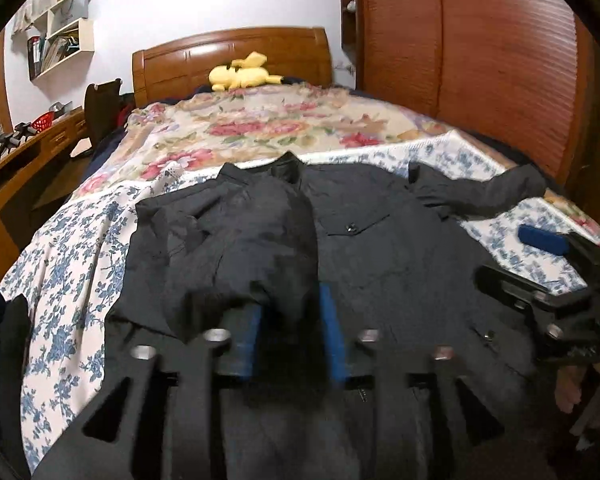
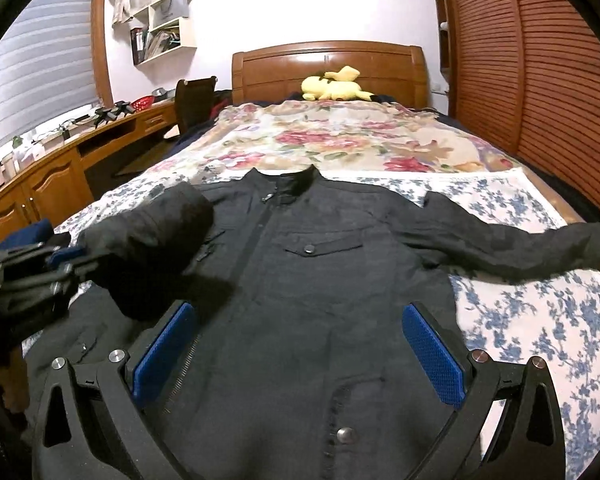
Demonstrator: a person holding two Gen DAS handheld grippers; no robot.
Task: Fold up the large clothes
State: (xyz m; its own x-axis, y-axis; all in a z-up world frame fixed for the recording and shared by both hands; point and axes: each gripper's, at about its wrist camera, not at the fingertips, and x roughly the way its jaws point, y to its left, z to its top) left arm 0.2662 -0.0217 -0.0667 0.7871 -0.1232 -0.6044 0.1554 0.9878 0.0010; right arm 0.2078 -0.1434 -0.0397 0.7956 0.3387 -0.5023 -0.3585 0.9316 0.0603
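Sleeve-folding is the step in hand, as I judge it: one black jacket lies front-up on the bed, its collar toward the headboard, and its two sleeves sit differently. The left sleeve is already brought in over the chest, draped across the jacket's front just beside the zip. The right sleeve is stretched straight out from the jacket, flat on the blue-flowered sheet.

My left gripper hovers low over the folded-in sleeve with its blue pads partly apart; the cloth lies in front of and under them, but I see nothing pinched between them, so I read it as released. My right gripper hangs above the jacket's lower front with its jaws spread wide and nothing between them.

Next, I think, the right gripper must travel outward from the jacket's middle to the cuff of the outstretched sleeve, close on it, and carry it across the chest to match the other. The fabric looks thick and crumpled, so a shallow pinch may slip.

Counted: one jacket, two sleeves, two chest pocket flaps each with a button, two grippers, one yellow plush toy against the headboard beyond the jacket.
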